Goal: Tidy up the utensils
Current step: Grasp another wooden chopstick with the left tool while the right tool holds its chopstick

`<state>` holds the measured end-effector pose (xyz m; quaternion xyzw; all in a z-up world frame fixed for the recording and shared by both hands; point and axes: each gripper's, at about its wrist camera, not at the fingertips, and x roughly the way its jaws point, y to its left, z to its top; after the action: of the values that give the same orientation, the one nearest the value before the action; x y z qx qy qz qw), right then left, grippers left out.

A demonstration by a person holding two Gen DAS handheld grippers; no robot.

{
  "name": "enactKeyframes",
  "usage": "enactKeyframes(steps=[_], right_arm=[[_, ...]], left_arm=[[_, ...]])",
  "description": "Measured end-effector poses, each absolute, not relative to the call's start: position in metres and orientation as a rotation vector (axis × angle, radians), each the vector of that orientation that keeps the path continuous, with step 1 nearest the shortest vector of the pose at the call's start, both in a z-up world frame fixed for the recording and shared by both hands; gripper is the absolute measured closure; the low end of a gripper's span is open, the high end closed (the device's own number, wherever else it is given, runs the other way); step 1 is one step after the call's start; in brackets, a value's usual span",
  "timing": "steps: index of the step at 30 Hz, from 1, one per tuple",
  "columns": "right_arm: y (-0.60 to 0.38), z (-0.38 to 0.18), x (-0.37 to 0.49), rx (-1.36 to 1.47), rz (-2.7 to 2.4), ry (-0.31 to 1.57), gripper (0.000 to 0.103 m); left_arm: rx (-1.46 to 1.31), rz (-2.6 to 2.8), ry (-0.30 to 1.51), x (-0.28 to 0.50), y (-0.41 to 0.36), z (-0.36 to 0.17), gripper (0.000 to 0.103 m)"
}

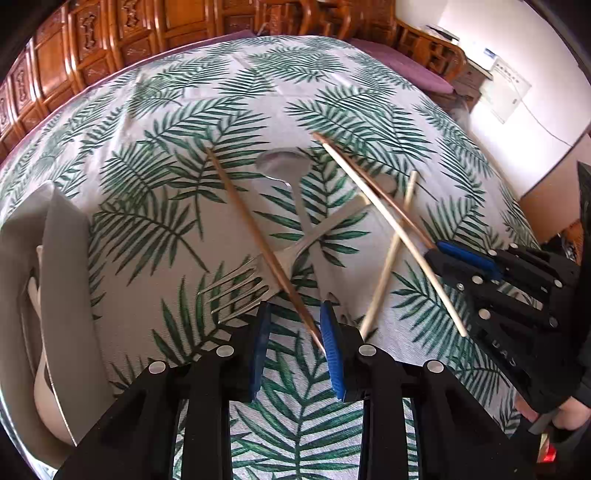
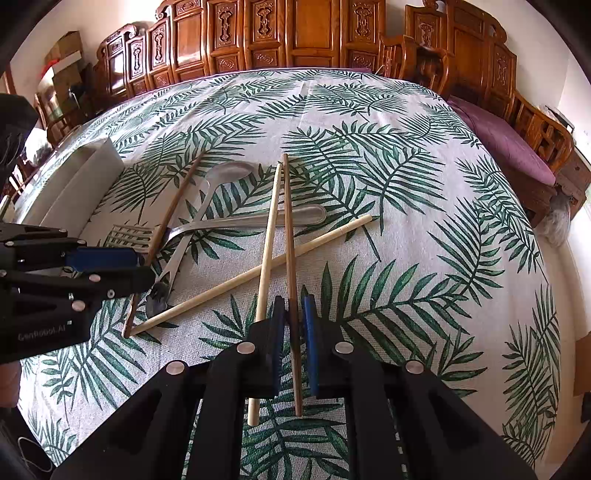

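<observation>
My left gripper [image 1: 295, 350] hangs low over a heap of utensils, jaws open around the near end of a brown chopstick [image 1: 258, 243], which lies close to the right pad [image 1: 330, 347]. That stick slants across a steel fork [image 1: 236, 291] and a steel spoon [image 1: 280, 162]. My right gripper [image 2: 293, 332] is shut on a second brown chopstick [image 2: 289, 236]. A pale chopstick [image 2: 267, 240] runs beside it and passes under the left finger, outside the jaws. Another pale chopstick [image 2: 258, 273] lies crosswise beneath both.
A white tray [image 1: 62, 258] stands at the left of the leaf-print tablecloth [image 1: 221, 92], with white pieces in it. Carved wooden cabinets [image 2: 295, 33] and a purple-cushioned bench [image 2: 509, 147] border the far side. A person's hand [image 1: 569, 410] holds the right gripper.
</observation>
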<state>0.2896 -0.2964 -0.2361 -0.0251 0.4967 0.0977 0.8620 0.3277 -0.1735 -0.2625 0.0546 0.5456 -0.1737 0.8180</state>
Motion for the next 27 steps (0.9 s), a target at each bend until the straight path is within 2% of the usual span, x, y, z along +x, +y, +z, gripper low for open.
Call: enactKeyframes(steps=[5, 9, 11, 15, 18, 27], right_arm=[[-0.298, -0.236, 0.289, -0.031, 0.206, 1.041, 0.09], [-0.297, -0.237, 0.288, -0.038, 0.202, 1.038, 0.091], [-0.297, -0.237, 0.289, -0.042, 0.202, 1.043, 0.09], [-0.296, -0.235, 0.292, -0.047, 0.2, 1.072, 0.091], [-0.295, -0.235, 0.297, -0.056, 0.188, 1.096, 0.097], [-0.301, -0.223, 0.292, -0.03, 0.151, 1.104, 0.097]], left_arm=[[0.117, -0.353, 1.158, 0.328, -0.171, -0.264, 0.086], [0.135, -0.348, 1.15, 0.33, -0.173, -0.265, 0.089], [0.151, -0.33, 1.139, 0.331, -0.173, -0.265, 0.097], [0.145, -0.324, 1.138, 0.329, -0.166, -0.264, 0.098], [0.144, -0.318, 1.132, 0.327, -0.16, -0.26, 0.098], [0.11, -0.32, 1.045, 0.305, -0.125, -0.218, 0.098]])
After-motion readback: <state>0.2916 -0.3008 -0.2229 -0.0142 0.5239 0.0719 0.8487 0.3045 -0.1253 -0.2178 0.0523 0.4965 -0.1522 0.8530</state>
